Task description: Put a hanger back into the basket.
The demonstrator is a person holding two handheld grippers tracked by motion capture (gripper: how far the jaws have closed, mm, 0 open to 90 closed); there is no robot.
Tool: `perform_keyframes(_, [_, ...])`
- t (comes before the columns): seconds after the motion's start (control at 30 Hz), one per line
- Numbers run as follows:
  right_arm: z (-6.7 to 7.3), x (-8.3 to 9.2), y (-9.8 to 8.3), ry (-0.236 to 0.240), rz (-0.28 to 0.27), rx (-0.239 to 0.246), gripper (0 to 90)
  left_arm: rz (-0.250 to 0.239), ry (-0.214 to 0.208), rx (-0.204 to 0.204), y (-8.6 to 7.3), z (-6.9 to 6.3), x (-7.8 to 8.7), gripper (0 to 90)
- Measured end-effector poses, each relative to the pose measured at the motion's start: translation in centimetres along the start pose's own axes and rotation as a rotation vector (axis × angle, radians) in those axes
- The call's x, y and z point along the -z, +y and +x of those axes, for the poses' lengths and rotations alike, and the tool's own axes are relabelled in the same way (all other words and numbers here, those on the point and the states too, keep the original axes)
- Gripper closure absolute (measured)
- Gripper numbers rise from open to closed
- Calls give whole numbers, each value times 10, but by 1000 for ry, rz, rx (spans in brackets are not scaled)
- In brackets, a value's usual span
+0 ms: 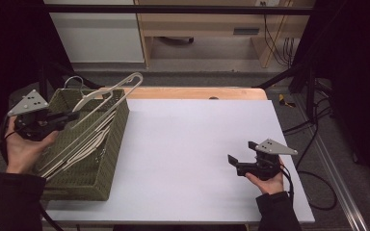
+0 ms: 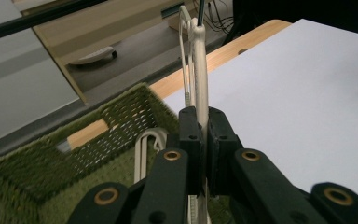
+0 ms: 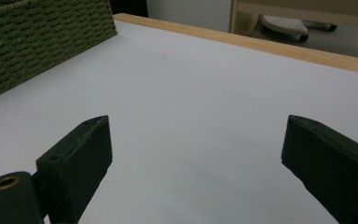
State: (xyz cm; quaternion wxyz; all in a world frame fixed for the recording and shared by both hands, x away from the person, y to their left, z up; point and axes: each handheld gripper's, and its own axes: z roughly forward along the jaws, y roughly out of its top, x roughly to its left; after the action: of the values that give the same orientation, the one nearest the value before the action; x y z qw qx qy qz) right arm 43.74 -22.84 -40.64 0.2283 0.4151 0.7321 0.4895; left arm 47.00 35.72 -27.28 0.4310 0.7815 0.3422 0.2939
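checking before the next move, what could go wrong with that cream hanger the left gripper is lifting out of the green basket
1. The left gripper pinches the cream plastic hanger on a thin bar far from its raised tip, so it could swivel or slip.
2. More cream hangers lie beneath it in the green woven basket; they might snag and drag along.
3. The right gripper rests open over the white table, apart from the basket, so the basket could shift.

From above our side of the table (image 1: 197, 144) we look forward and down. Our left gripper view sits close over the green basket (image 2: 42, 177), facing its far rim. Our right gripper view skims low across the table; all three share basket and tabletop.
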Motion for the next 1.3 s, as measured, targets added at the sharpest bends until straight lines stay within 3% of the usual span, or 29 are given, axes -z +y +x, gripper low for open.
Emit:
perform_keyframes(0.07, [0, 0, 0, 1, 1, -3, 90, 7, 6, 13, -7, 6, 2, 861])
perform_keyframes(0.47, [-1, -1, -1, 4, 14, 10, 88, 81, 49, 4, -41, 32, 10, 861])
perform_keyframes(1.03, [0, -3, -2, 3, 27, 18, 89, 227, 132, -45, -94, 35, -24, 859])
perform_keyframes(1.1, [0, -3, -2, 3, 28, 19, 89, 233, 129, -58, -98, 35, -26, 859])
perform_keyframes(1.2, [1, -3, -2, 5, 25, 22, 89, 235, 112, -38, -105, 35, -27, 859])
perform_keyframes(1.3, [2, -3, -2, 4, 27, 16, 90, 284, 82, -36, -110, 34, -28, 855])
